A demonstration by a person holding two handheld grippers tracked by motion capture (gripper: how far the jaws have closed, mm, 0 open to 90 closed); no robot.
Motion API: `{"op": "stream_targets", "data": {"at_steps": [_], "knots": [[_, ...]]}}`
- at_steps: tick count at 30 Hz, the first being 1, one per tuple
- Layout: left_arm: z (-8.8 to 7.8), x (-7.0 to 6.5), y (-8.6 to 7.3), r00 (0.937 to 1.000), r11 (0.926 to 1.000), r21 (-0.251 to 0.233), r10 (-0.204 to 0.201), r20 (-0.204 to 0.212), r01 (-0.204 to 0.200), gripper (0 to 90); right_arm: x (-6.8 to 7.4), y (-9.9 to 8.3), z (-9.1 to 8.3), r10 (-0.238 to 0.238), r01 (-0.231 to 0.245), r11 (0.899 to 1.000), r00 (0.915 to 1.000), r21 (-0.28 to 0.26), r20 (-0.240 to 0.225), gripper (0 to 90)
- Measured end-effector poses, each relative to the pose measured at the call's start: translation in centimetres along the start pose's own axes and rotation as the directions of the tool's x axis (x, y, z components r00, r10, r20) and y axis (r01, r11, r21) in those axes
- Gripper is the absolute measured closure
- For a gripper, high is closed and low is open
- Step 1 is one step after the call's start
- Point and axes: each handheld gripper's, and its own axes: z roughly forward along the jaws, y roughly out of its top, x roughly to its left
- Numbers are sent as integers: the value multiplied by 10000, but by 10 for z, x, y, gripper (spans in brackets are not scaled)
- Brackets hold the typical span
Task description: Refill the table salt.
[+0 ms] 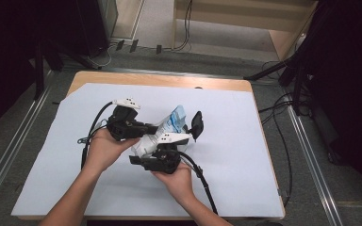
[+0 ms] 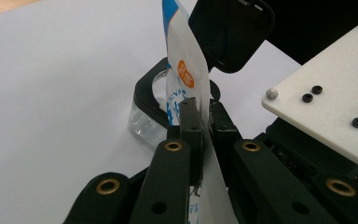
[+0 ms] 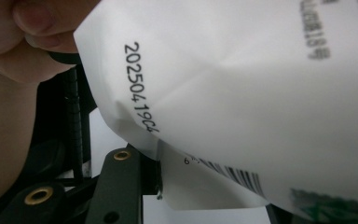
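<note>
pouch [image 1: 162, 134] held above the tabletop [image 1: 245, 155] between both tongs. left tongs [image 2: 204, 122] clenched on its thin flat edge; right tongs [image 3: 205, 172] grasping the bottom corner. judged light, soft, slippery film, so grip the seams. print: "20250419c", a barcode; orange badge and blue lettering unreadable.

Bright even light, dark corners, close-ups blurred

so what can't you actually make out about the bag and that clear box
- Right tool, right gripper view: the white bag covers one jaw, so its grip is unclear.
- Bag print, right gripper view: blurred at the top right; barcode cut off by a fold.
- Clear box, left gripper view: mostly behind the bag and the left tool; contents unreadable.
</note>
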Motion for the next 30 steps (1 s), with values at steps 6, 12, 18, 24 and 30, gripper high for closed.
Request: {"op": "stream_targets", "data": {"at_steps": [6, 12, 18, 24, 30], "knots": [[1, -1, 0, 10000, 10000, 6, 42, 13, -42, 885, -1, 0, 0, 8, -8, 10000, 10000, -19, -8, 615], [-1, -1, 2, 10000, 10000, -47, 86, -6, -86, 883, -1, 2, -1, 119, -121, 9999, 9997, -98, -203, 615], [0, -2, 3, 9999, 9999, 40, 140, -50, -139, 889, -1, 2, -2, 112, -113, 9999, 9998, -57, -171, 613], [0, -2, 3, 9999, 9999, 88, 59, -95, -59, 891, -1, 3, -1, 0, 2, 9999, 9998, 101, -215, 579], [0, -2, 3, 10000, 10000, 48, 77, -42, -76, 892, 1, 3, -1, -286, 285, 9995, 9995, 148, 97, 583]]}}
